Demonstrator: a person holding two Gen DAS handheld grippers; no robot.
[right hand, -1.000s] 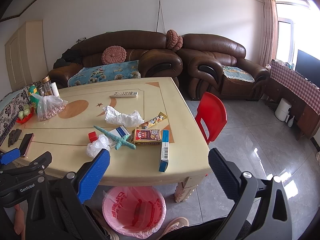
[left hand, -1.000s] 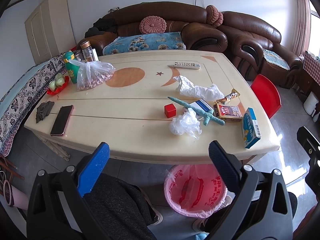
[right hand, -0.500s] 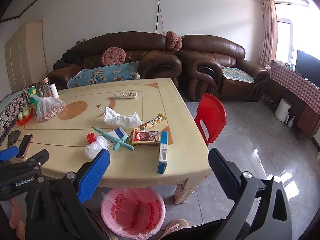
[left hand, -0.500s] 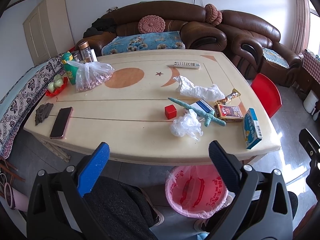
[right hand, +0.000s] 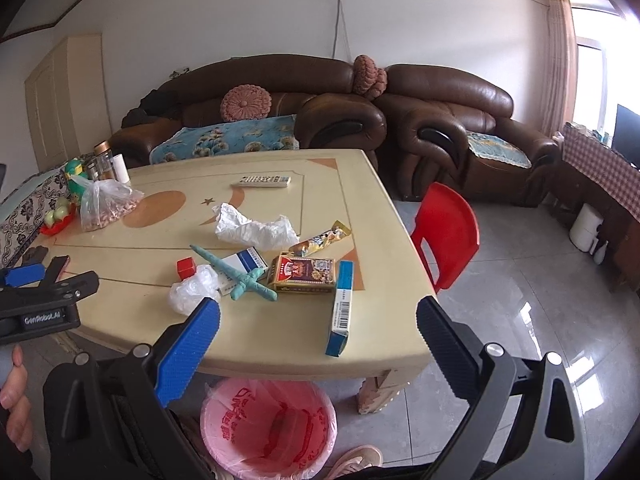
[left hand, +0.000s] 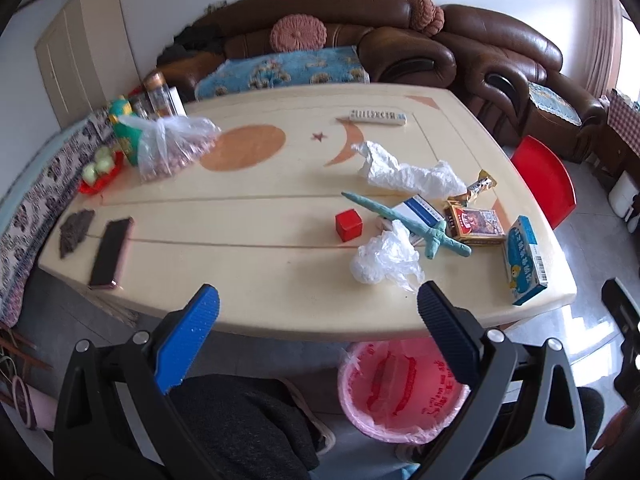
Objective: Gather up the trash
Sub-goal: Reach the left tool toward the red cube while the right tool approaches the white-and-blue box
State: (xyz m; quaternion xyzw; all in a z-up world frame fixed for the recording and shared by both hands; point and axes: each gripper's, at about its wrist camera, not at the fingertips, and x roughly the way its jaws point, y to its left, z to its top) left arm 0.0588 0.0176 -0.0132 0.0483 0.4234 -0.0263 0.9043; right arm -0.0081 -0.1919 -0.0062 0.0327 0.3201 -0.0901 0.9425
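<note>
On the left of the table (left hand: 256,280) lie things that are no trash — a phone (left hand: 111,253), a bag of nuts (left hand: 172,148), a remote (left hand: 377,116) further back. The litter sits toward the right: a crumpled clear bag (left hand: 384,260) nearest the front edge, a red cube (left hand: 349,225) just beside it, white paper (left hand: 408,174) behind, a teal toy sword (left hand: 404,226) lying across a blue-white pack (left hand: 420,210), a red-gold box (left hand: 474,224), a snack wrapper (left hand: 480,188) and a blue box (left hand: 524,260) at the right rim. The pink bin (right hand: 268,424) waits on the floor under the front edge, almost below the clear bag.

Nothing is gripped yet, so I'd judge the step to be the reach for the 1st piece. The clear bag looks the easy start: close to the edge and straight above the bin. It is soft and springy, so the fingers should bite deep into the bunched middle, not a loose flap, and steer clear of the cube.

The left gripper (left hand: 318,304) hovers low before the front edge, level and pointing across the table, its 2 fingers spread wide with nothing between them. The right gripper (right hand: 316,312) hangs further right and a little higher — likewise gaping and empty, aimed over the blue box corner. A hand (right hand: 14,404) shows at the left border of the right view, holding the left tool.
</note>
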